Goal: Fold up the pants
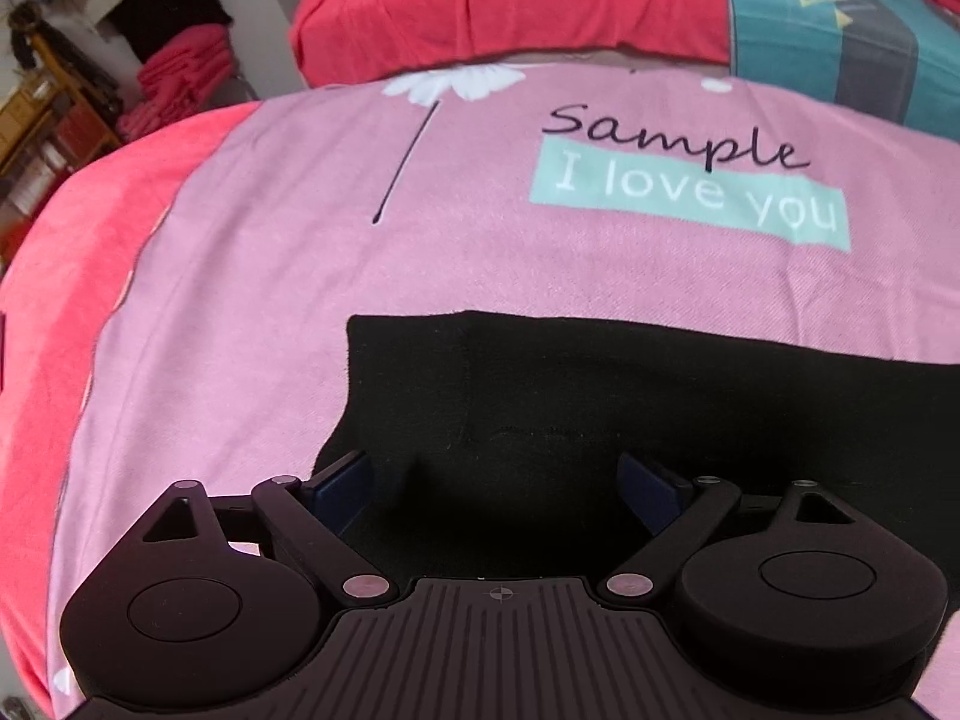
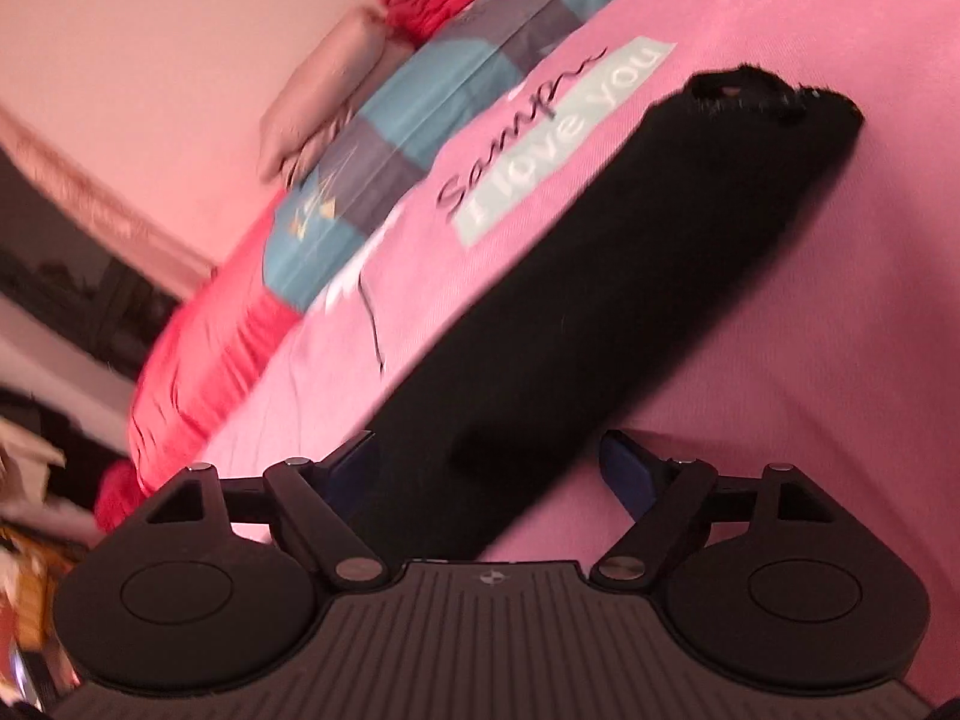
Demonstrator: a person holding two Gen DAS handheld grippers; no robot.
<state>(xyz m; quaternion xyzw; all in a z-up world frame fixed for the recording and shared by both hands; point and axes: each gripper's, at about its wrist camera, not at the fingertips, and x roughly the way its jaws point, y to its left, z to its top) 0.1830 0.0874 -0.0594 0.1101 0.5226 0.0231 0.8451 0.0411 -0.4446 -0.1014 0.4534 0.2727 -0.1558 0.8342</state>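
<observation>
Black pants [image 1: 600,396] lie flat on a pink bed sheet [image 1: 252,312]. In the left wrist view their straight left edge is just ahead of my left gripper [image 1: 498,480], which is open and empty above the cloth. In the right wrist view the pants [image 2: 600,276] run as a long folded strip up to the right, ending in a rumpled end [image 2: 774,96]. My right gripper [image 2: 492,462] is open and empty over the strip's near end, its fingers either side of it.
The sheet carries the print "Sample I love you" [image 1: 690,180]. A red quilt [image 1: 510,0] and a blue-grey cover [image 1: 840,48] lie at the far side of the bed. Folded red cloth and shelves [image 1: 174,84] stand at the left. A beige pillow [image 2: 318,108] leans by the wall.
</observation>
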